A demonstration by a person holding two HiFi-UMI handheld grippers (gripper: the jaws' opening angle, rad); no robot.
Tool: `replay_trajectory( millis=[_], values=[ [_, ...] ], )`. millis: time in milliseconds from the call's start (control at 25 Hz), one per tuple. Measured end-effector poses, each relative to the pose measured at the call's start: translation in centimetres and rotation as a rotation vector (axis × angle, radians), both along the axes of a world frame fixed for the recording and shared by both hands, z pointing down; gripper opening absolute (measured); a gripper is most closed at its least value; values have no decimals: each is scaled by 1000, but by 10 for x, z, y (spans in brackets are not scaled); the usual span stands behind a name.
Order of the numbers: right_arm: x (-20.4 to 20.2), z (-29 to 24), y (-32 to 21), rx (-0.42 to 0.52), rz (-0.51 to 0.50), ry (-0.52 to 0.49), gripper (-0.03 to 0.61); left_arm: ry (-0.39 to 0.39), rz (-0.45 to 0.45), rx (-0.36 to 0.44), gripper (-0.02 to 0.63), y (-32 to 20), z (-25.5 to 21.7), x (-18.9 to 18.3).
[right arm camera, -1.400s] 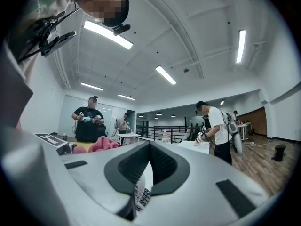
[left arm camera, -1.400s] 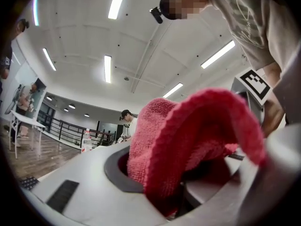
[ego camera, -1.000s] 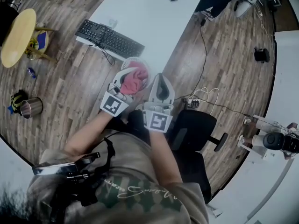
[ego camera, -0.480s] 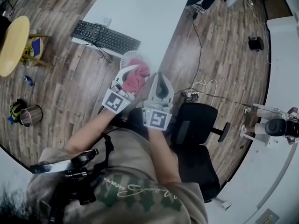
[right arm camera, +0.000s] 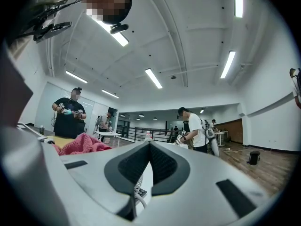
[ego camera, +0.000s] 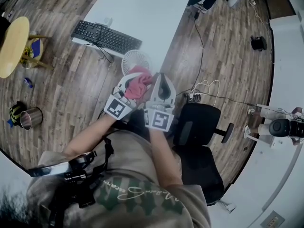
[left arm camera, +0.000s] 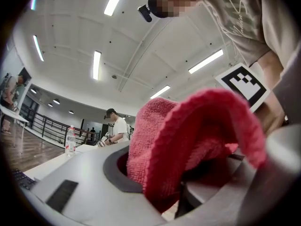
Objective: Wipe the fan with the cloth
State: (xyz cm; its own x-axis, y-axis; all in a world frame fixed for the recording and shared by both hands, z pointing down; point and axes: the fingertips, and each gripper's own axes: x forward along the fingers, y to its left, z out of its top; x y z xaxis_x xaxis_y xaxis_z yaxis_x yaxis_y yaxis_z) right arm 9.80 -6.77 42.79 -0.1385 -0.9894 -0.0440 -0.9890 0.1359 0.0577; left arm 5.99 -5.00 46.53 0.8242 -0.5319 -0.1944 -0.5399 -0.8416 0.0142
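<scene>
A small white fan [ego camera: 134, 61] stands at the edge of the white table [ego camera: 142, 13]. A red cloth [ego camera: 140, 85] is bunched in my left gripper [ego camera: 136, 81], which is shut on it just below the fan, on the side towards me. In the left gripper view the cloth [left arm camera: 188, 135] fills the gap between the jaws of the left gripper [left arm camera: 188, 175] and hides the fan. My right gripper [ego camera: 160, 76] is close beside the cloth on its right. It is shut and empty, and the pads of the right gripper [right arm camera: 149, 147] meet, with the cloth [right arm camera: 77, 144] at its left.
A black keyboard [ego camera: 105, 37] with its cable lies on the table left of the fan. A black office chair [ego camera: 199, 127] stands to my right, with cables on the wooden floor [ego camera: 209, 91]. A yellow round table [ego camera: 12, 44] and a metal cup [ego camera: 28, 118] are at the far left.
My left gripper has drawn the cloth off the fan's face, down towards me, so the fan's grille now shows bare. The right gripper has shifted slightly alongside it.
</scene>
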Motion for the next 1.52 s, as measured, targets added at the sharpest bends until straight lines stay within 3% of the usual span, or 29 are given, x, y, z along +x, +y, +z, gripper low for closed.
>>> replay_trajectory(
  millis=[80, 400, 680, 880, 1080, 1520],
  values=[
    [0, 1, 0, -5, -1, -2, 8, 1, 7, 14, 175, 3, 1, 0],
    [4, -2, 1, 14, 11, 13, 8, -35, 6, -109, 175, 7, 37, -16],
    [-4, 2, 2, 22, -1, 34, 9, -39, -15, -99, 175, 6, 46, -29],
    [-12, 7, 2, -9, -23, 25, 9, -49, -26, -126, 175, 1, 60, -41],
    [-19, 14, 2, -39, -34, 20, 9, -55, -4, -101, 176, 0, 63, -46],
    [-23, 19, -5, -21, -33, 42, 9, -64, -36, -122, 176, -16, 76, -69]
  ],
)
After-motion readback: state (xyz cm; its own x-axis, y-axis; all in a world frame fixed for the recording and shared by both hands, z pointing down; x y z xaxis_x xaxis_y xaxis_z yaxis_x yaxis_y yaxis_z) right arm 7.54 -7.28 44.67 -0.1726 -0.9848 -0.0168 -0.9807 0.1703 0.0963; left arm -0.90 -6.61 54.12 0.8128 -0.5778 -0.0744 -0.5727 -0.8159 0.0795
